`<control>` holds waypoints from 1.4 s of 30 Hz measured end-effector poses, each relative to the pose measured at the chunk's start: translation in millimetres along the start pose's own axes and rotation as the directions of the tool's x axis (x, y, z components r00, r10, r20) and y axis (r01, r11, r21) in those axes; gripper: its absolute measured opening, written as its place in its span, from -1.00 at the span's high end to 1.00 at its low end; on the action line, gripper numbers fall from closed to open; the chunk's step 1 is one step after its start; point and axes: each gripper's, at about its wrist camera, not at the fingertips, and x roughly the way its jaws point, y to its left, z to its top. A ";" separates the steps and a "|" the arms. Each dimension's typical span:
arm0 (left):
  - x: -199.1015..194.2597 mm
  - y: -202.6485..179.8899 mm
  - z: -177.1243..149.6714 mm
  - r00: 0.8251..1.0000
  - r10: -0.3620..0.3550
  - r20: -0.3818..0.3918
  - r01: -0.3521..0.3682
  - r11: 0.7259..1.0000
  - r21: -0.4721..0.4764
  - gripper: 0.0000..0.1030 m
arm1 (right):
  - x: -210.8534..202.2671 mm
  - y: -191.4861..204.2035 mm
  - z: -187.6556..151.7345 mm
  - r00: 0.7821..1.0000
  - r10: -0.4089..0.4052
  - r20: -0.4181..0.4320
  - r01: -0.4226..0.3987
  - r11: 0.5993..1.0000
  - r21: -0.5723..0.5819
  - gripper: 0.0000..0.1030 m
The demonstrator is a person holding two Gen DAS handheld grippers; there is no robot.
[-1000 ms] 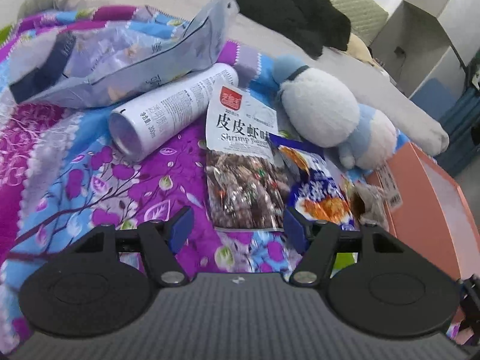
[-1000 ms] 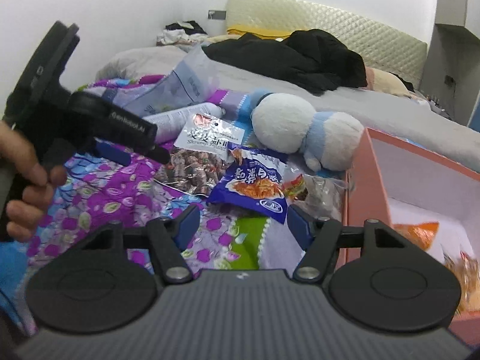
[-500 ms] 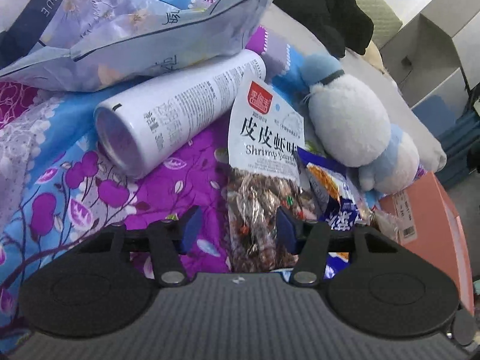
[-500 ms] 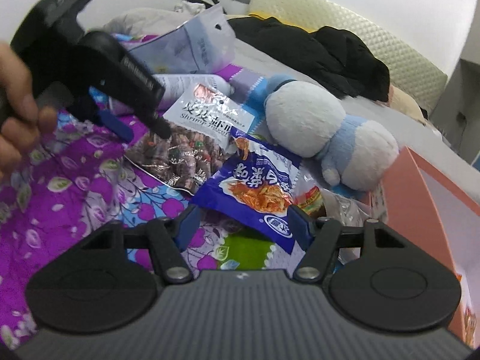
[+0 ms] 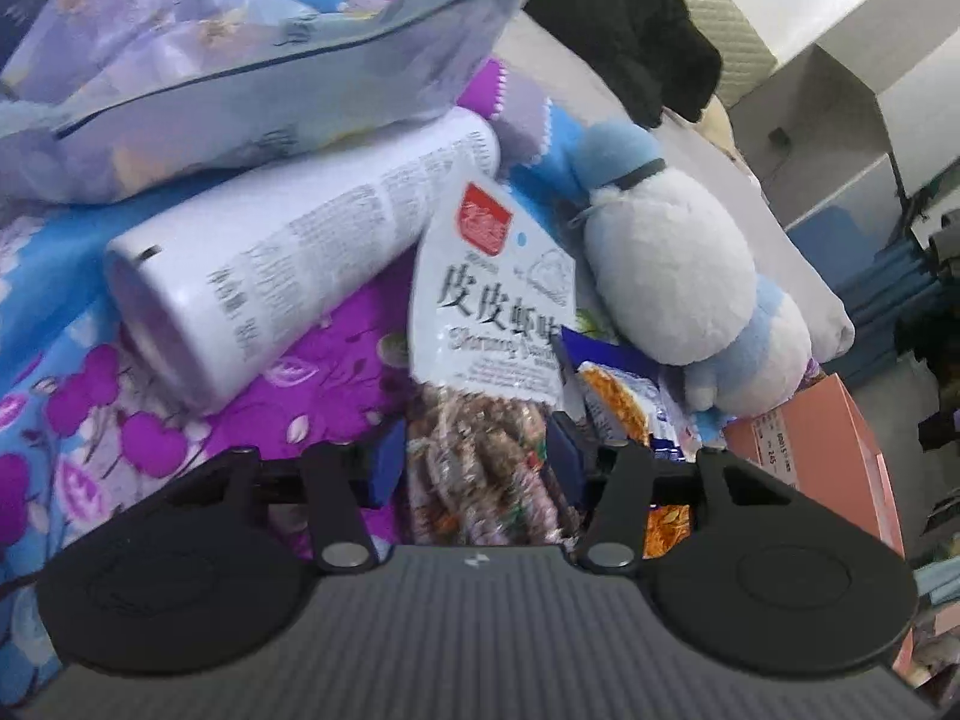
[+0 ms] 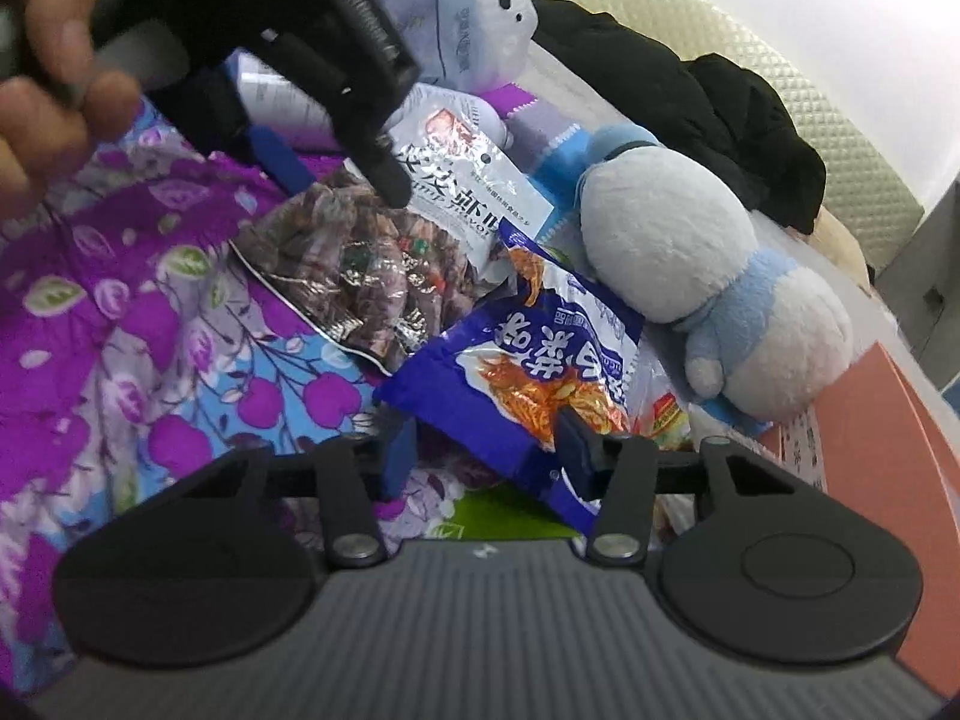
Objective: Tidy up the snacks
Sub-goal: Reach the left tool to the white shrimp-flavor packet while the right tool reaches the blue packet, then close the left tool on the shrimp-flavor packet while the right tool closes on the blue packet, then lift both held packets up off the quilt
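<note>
On the bed, the left tongs are closing around the lumpy, crinkly shrimp snack bag while the right tongs are closing over the light, slippery blue packet, both best pinched near their flat edges.

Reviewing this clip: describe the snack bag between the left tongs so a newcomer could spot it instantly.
Start at the white-and-blue plush toy lying on the purple floral bedspread. Just beside it, below the white spray can, lies the shrimp-flavour snack bag, between the closing left tongs. Unlike the blue noodle packet next to it, it has a white top and a clear window showing brown pieces.
</note>
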 end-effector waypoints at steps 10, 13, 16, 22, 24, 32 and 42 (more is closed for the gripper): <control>14.5 -8.6 2.2 1.000 0.018 0.002 -0.018 0.998 0.052 0.04 | -2.5 -2.4 2.3 0.999 0.037 -0.009 -0.037 0.999 0.023 0.01; 19.0 -12.5 1.1 0.999 0.038 0.005 -0.039 0.996 0.081 0.04 | -5.0 2.4 0.3 1.000 0.021 -0.021 -0.022 0.999 -0.042 0.01; 20.6 -18.4 -0.1 0.996 0.086 0.012 -0.087 0.991 0.100 0.25 | 0.5 5.3 -0.8 1.000 -0.003 -0.020 0.002 0.998 -0.064 0.07; 10.8 -23.6 -2.2 0.989 0.145 0.035 -0.148 0.985 0.088 0.92 | -1.3 5.9 4.9 0.999 -0.037 0.002 0.037 0.997 -0.073 0.81; 1.1 -27.4 -6.9 0.988 0.147 0.055 -0.151 0.985 0.086 0.96 | -8.7 4.8 7.1 1.000 -0.027 0.009 0.027 0.997 -0.066 0.85; -45.3 -36.8 -28.0 0.993 0.098 0.072 -0.098 0.995 -0.005 1.00 | -55.8 2.9 2.5 0.999 -0.015 0.044 0.018 0.998 -0.059 0.91; -109.7 -50.8 -80.9 0.993 0.076 0.087 -0.073 0.997 -0.035 1.00 | -126.3 16.2 -22.8 0.998 0.053 0.038 -0.052 0.998 -0.035 0.92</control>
